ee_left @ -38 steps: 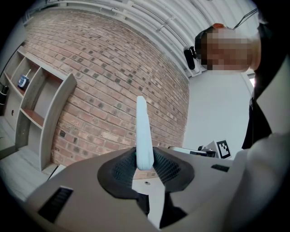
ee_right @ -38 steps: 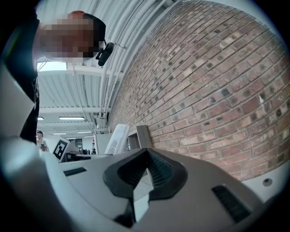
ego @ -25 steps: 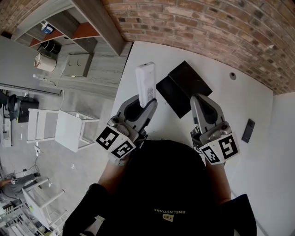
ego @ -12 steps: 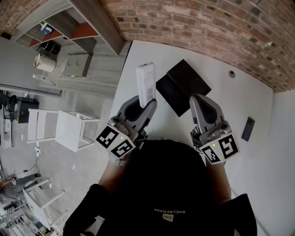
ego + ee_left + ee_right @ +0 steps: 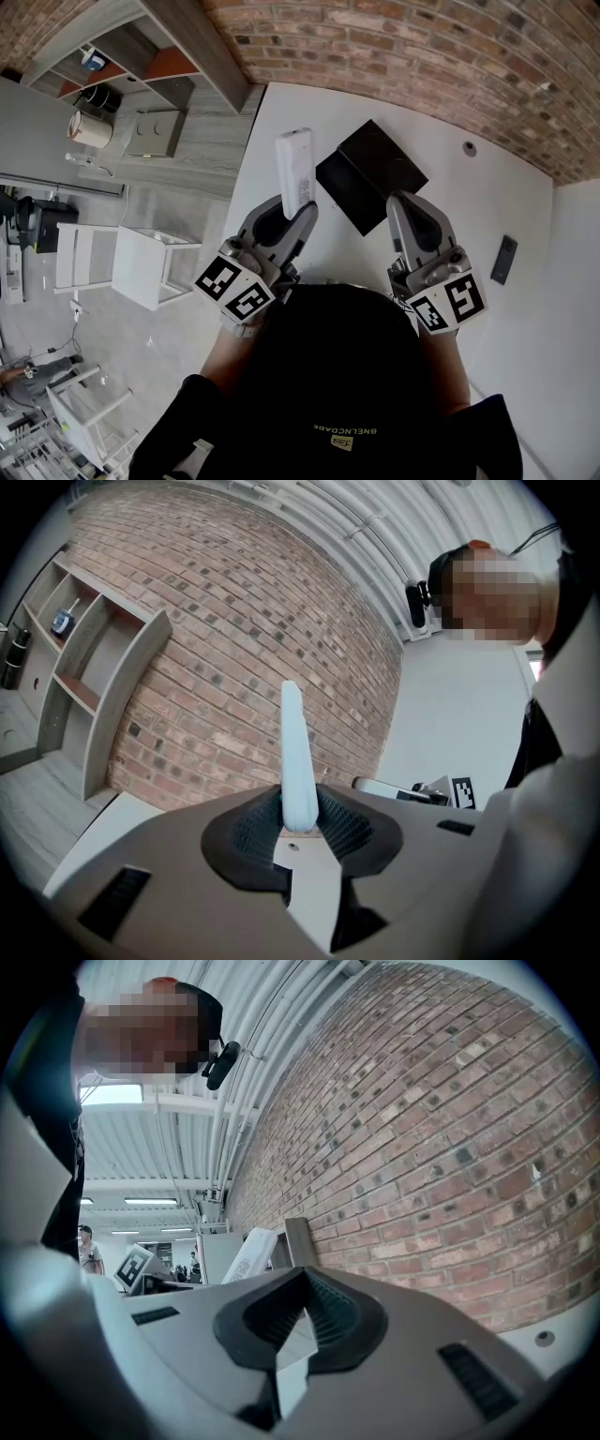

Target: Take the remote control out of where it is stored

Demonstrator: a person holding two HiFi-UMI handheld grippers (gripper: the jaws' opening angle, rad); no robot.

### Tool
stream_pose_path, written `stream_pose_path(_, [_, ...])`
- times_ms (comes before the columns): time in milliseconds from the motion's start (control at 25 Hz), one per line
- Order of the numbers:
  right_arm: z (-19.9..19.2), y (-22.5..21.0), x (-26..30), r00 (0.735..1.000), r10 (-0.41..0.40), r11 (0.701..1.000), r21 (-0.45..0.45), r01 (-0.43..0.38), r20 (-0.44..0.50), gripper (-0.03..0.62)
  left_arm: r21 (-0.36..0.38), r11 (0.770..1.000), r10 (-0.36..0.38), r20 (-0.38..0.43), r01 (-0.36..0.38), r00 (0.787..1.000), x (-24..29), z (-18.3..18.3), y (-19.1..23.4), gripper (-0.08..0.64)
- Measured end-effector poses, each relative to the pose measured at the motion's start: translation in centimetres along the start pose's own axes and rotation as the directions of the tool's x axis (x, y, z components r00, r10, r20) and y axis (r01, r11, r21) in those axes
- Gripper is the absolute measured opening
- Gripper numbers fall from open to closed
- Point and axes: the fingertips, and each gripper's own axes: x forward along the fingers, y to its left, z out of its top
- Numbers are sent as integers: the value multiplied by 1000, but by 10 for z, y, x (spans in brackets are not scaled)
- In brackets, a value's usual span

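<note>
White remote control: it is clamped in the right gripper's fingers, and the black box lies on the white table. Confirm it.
Wrong gripper. The white rectangular remote control is clamped between the fingers of the left gripper, as the left gripper view shows; the right gripper holds nothing. The flat black box does lie on the white table.

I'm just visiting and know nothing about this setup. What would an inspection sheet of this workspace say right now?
Surface: white table, mostly bare.
Job's things: white remote control is out of storage and held by one end; black box lies on the table beside it.
Clutter: dark slim device near the table's right edge; small round fitting near the wall.
Grippers: left gripper shut on the remote control; right gripper shut, empty.
Cables: nothing seen.
Surroundings: brick wall, wooden shelf, white stool on the floor.
</note>
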Motion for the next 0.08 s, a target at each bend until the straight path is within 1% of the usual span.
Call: stream_pose_path(80, [0, 1, -1, 1000, 0, 1000, 0, 0, -1, 5, -3, 1000, 1, -1, -1, 1000, -1, -1, 0, 112])
